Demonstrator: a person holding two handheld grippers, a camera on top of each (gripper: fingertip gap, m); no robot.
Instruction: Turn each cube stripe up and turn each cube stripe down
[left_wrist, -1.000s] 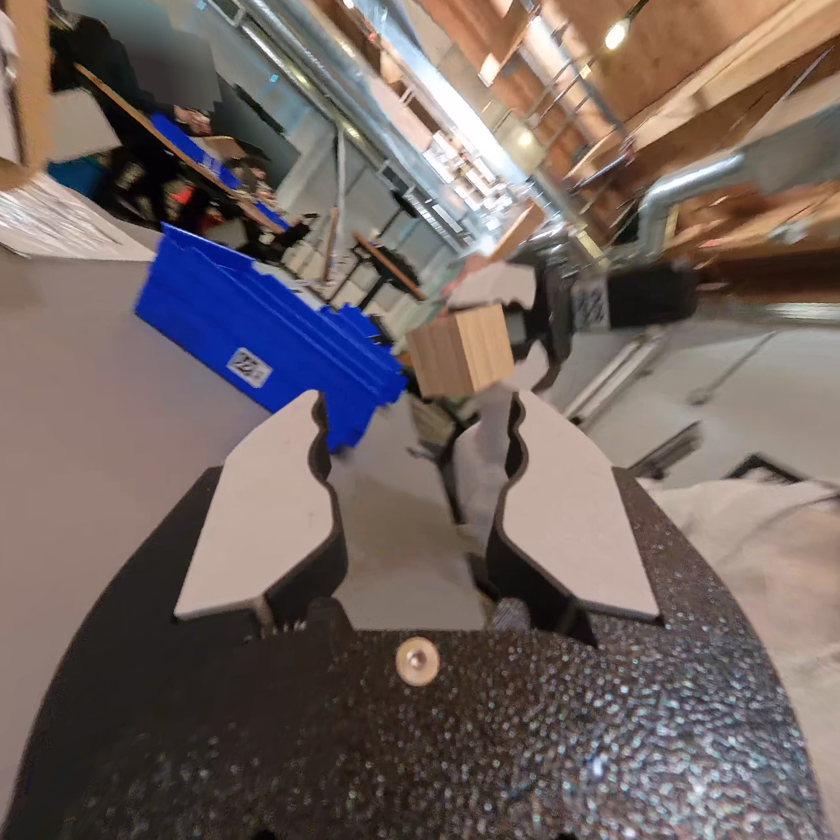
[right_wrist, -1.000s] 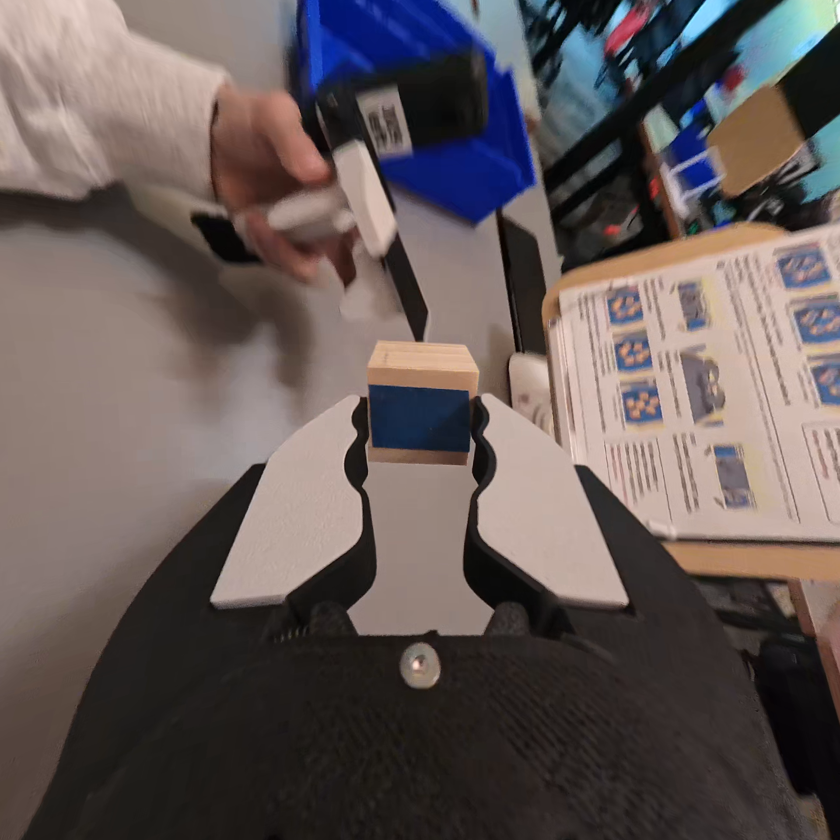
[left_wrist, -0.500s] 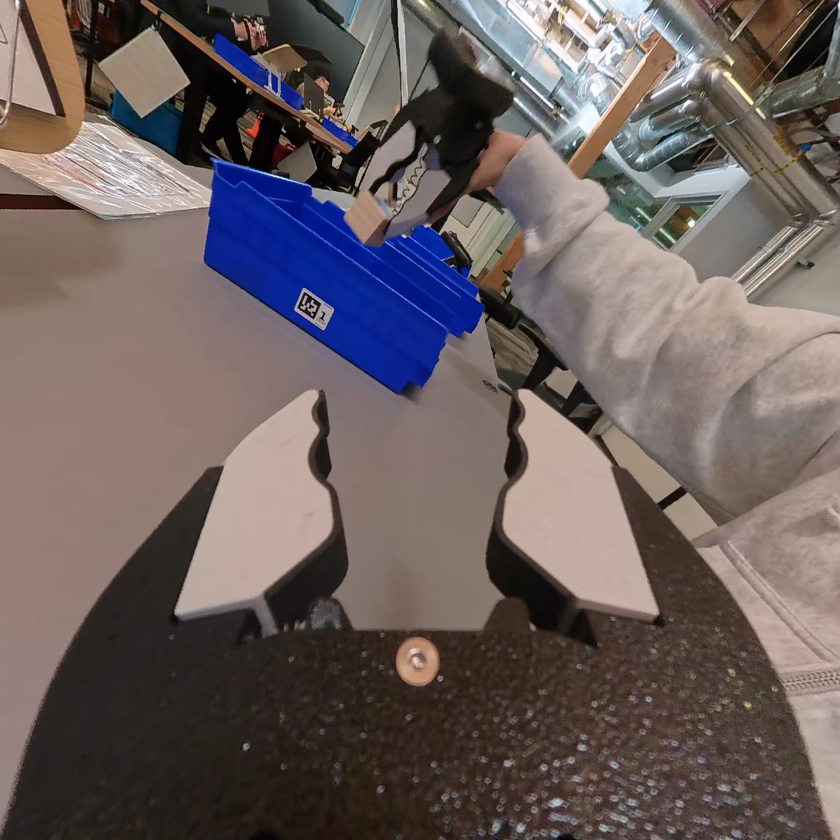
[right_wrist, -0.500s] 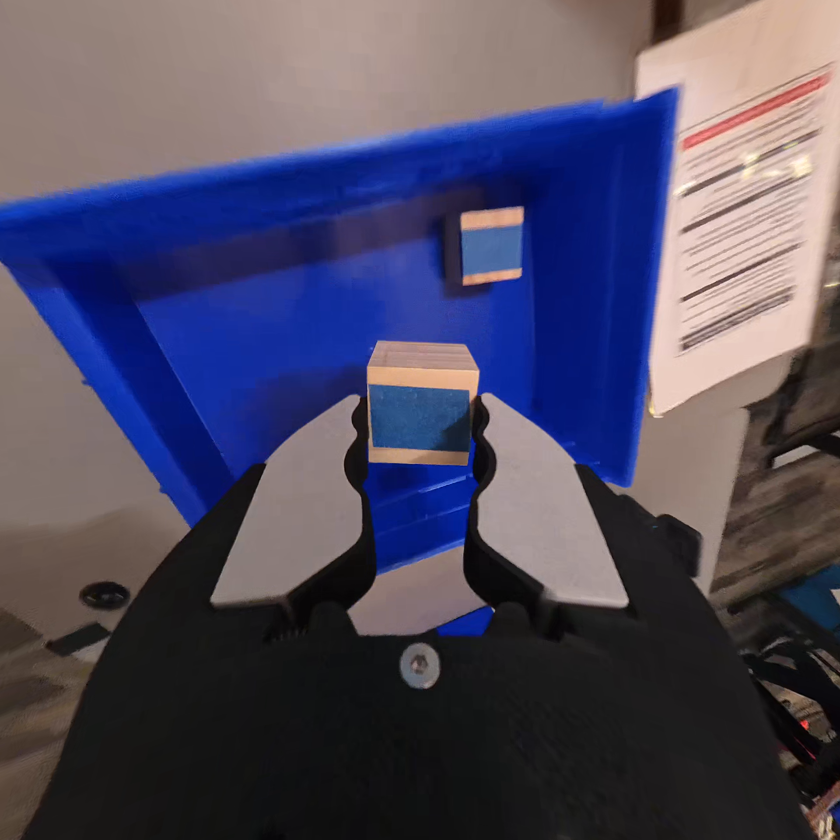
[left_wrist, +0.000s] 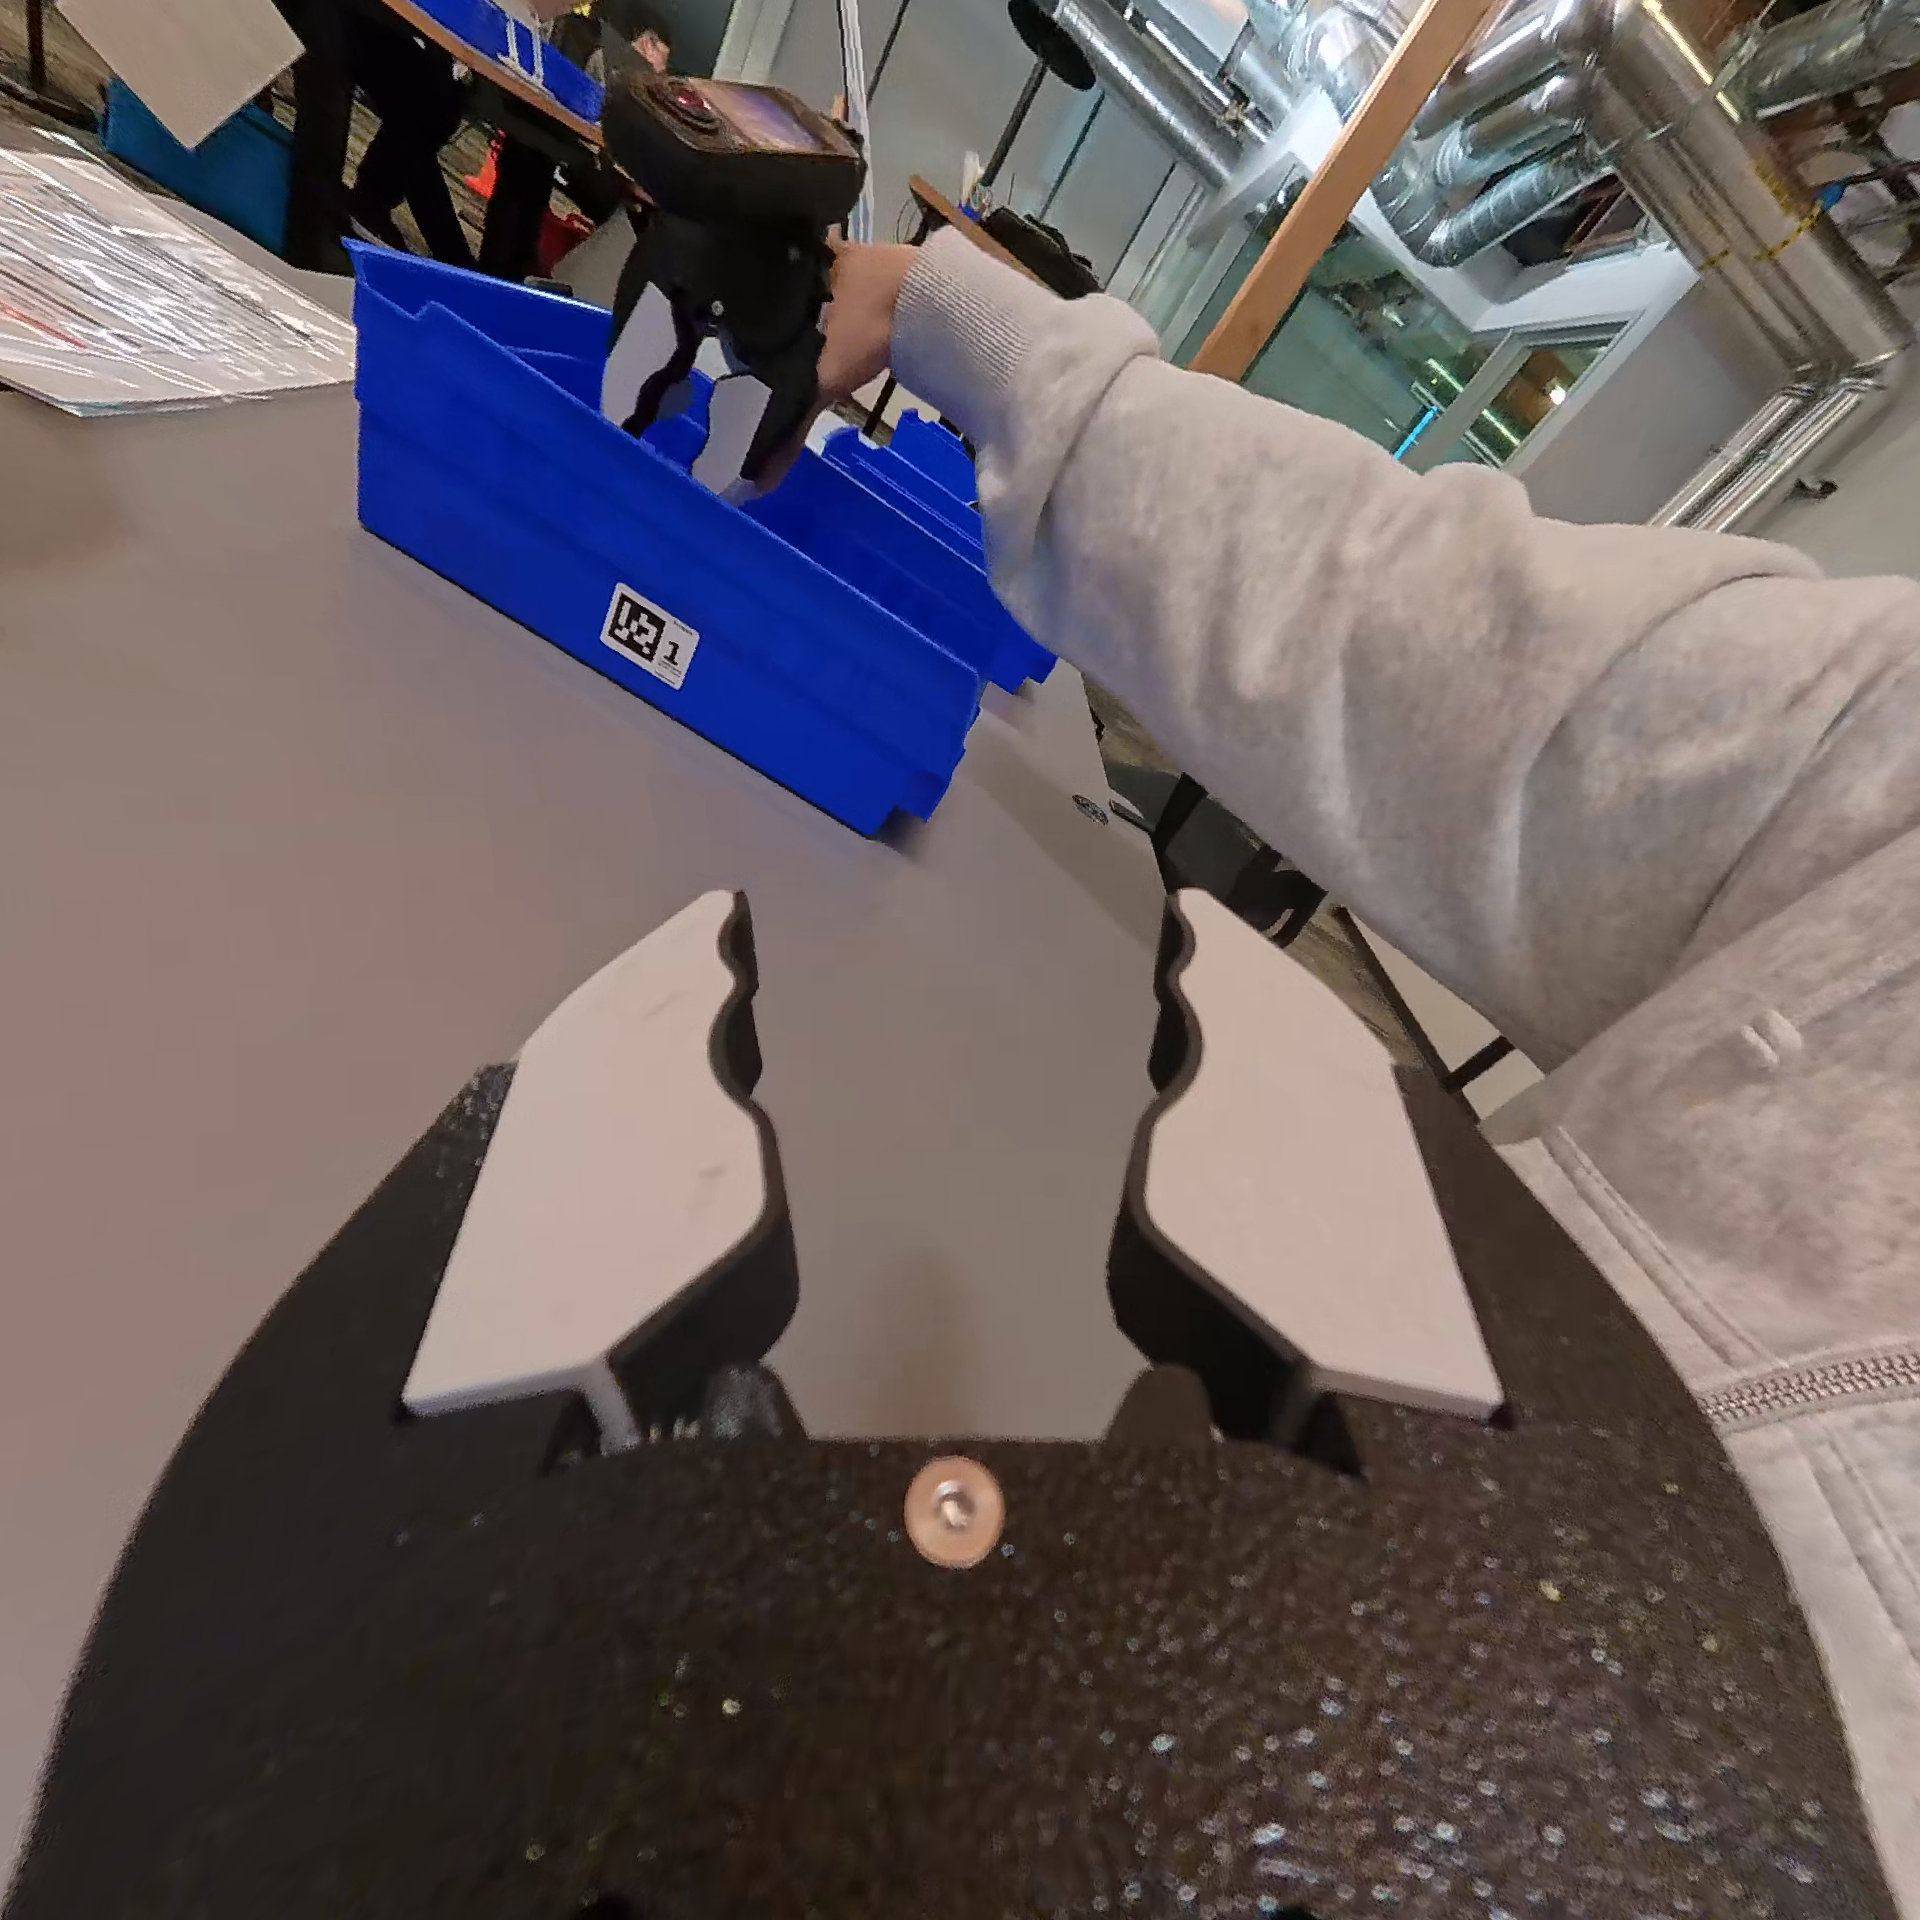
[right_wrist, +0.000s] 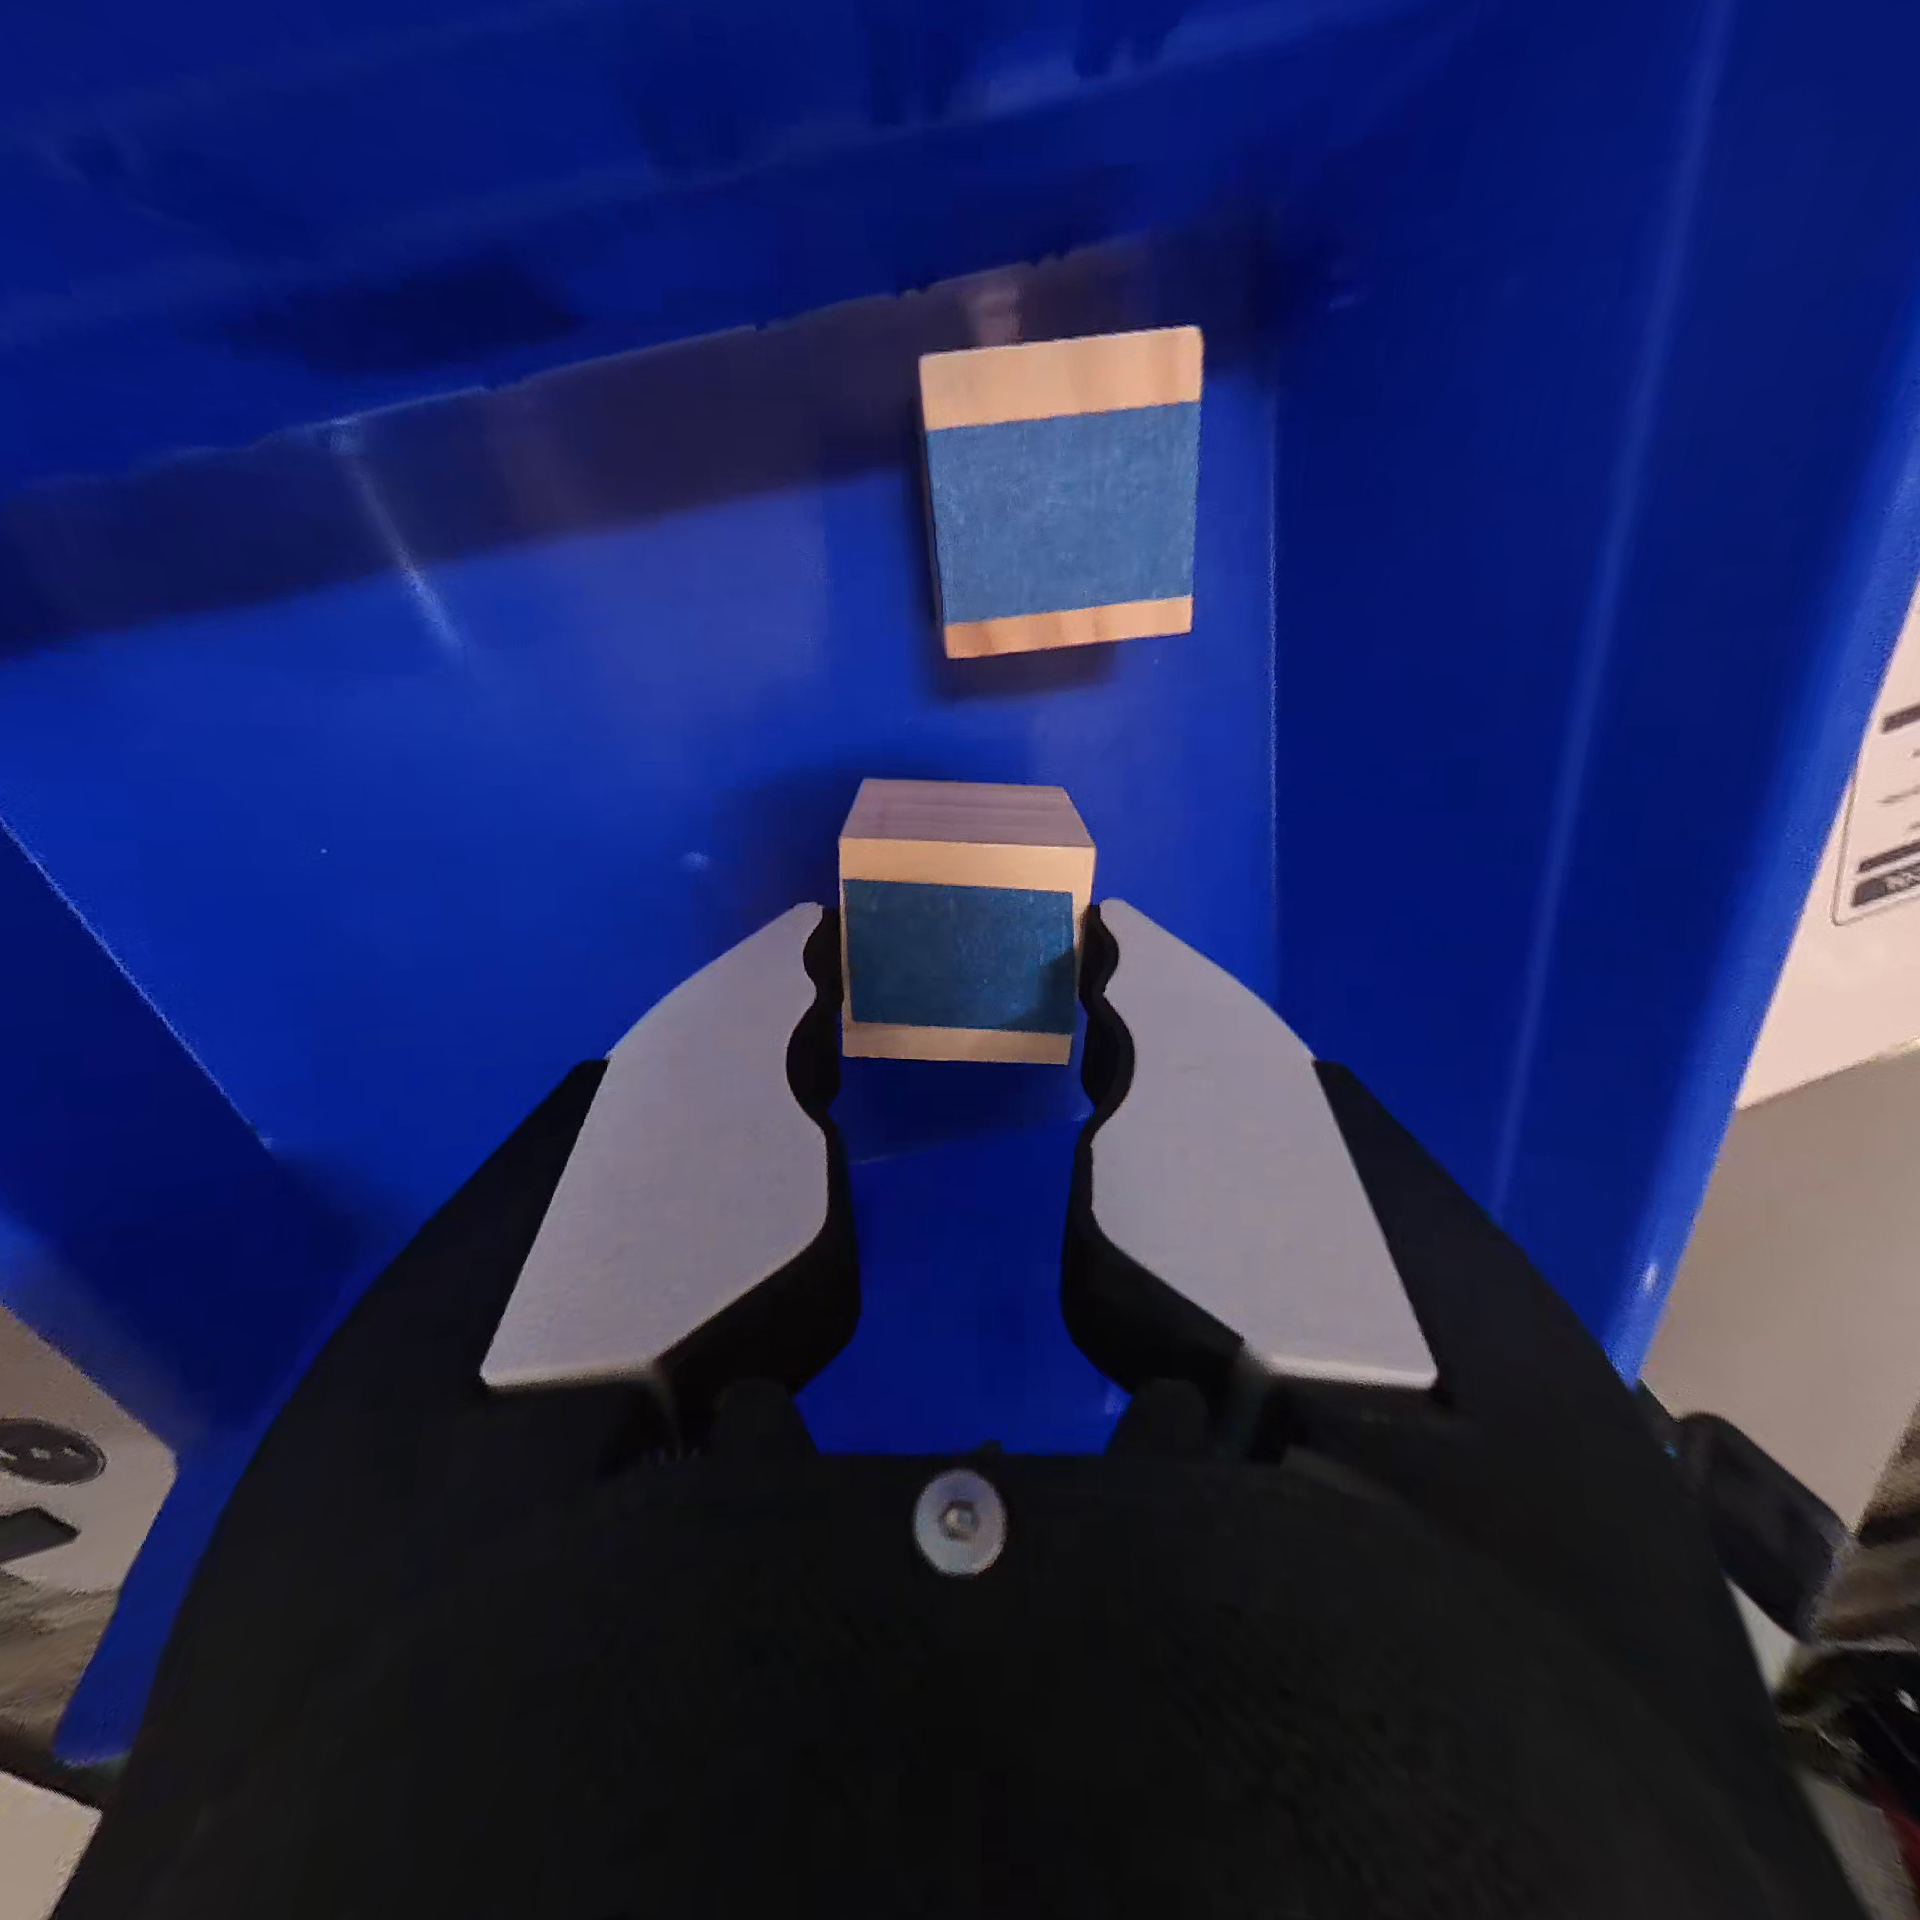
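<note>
In the left wrist view the left hand-held gripper (left_wrist: 951, 1013) hangs over the grey tabletop (left_wrist: 260, 883) short of the blue bin (left_wrist: 727, 623), its jaws wide apart and empty, while the right hand-held gripper (left_wrist: 717, 457) dips into that bin. In the right wrist view the right hand-held gripper (right_wrist: 961, 925) is clamped on a wooden cube (right_wrist: 961, 935) inside the bin, blue stripe facing the camera, and a second cube (right_wrist: 1060, 504) rests on the bin floor beyond it, stripe up. So one cube seems done and the held one probably awaits setting down, though whether it touches the floor I cannot tell.
</note>
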